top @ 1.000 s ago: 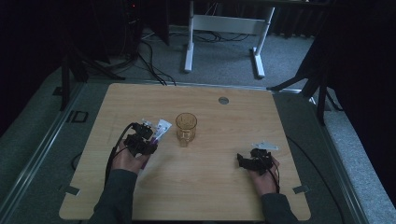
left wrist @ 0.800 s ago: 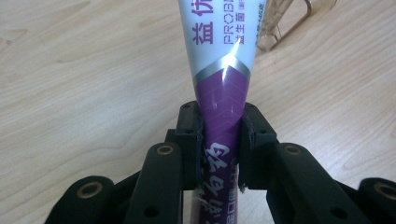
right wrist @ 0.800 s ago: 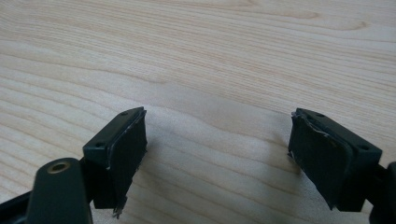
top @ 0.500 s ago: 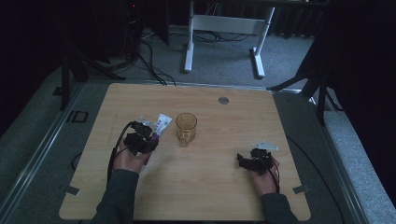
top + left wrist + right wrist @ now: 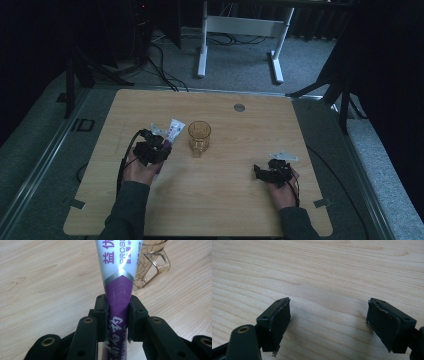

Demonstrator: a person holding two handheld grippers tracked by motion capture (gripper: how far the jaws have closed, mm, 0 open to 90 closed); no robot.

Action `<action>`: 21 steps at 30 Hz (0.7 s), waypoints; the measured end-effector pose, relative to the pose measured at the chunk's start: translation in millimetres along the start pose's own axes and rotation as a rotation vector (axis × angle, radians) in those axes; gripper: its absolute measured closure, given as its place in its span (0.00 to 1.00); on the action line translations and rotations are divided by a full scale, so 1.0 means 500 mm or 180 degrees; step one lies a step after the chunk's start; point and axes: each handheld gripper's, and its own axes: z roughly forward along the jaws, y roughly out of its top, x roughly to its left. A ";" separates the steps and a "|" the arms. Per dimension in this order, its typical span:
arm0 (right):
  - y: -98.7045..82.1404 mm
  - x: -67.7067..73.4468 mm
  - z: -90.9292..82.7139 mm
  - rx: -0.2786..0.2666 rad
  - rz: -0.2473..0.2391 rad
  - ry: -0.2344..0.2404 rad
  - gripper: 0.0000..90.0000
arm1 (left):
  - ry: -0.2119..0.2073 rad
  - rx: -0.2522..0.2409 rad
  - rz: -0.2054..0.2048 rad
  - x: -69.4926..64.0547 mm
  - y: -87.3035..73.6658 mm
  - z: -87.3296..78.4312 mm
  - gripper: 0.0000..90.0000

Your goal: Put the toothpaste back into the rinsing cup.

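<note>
Beside the amber cup [image 5: 199,137], just to its left on the wooden table [image 5: 225,200], you have a toothpaste tube [image 5: 171,133] clamped in your left gripper [image 5: 156,148], and it points up and away from your hand toward the cup's rim. From the left gripper view the tube [image 5: 117,277] looks soft and flattened, white on the upper part with purple printed characters, then a thin silver chevron band, then deep purple below with white characters; the black pads [image 5: 103,315] squeeze that purple section from both sides, so the tongs are closed on it with only the tube's width between them. Behind the tube, to its right, you can see the cup [image 5: 152,262] as clear amber plastic with an angular handle, standing on the wood, apart from the tube as far as I can tell. Well to the right of the cup and nearer to you, your right gripper [image 5: 270,172] sits low over bare table, and in its own view the jaws stand wide apart with nothing but wood grain between them. The tube's top is cut off at the frame edge, its lower end is hidden behind the jaws, and the small print is too fine to read. The high view is dim, so the tube's cap end is hard to make out.
</note>
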 end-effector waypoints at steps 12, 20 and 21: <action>0.000 0.000 0.000 -0.0003 0.0001 0.0000 0.21 | 0.0017 -0.0157 -0.0013 -0.001 0.003 -0.005 0.81; 0.000 0.000 0.000 -0.0001 0.0001 0.0000 0.21 | 0.0011 -0.0263 -0.0070 0.001 0.004 -0.008 0.81; 0.000 0.000 0.000 0.0000 0.0001 0.0000 0.21 | 0.0015 -0.0275 -0.0064 0.002 0.004 -0.009 0.81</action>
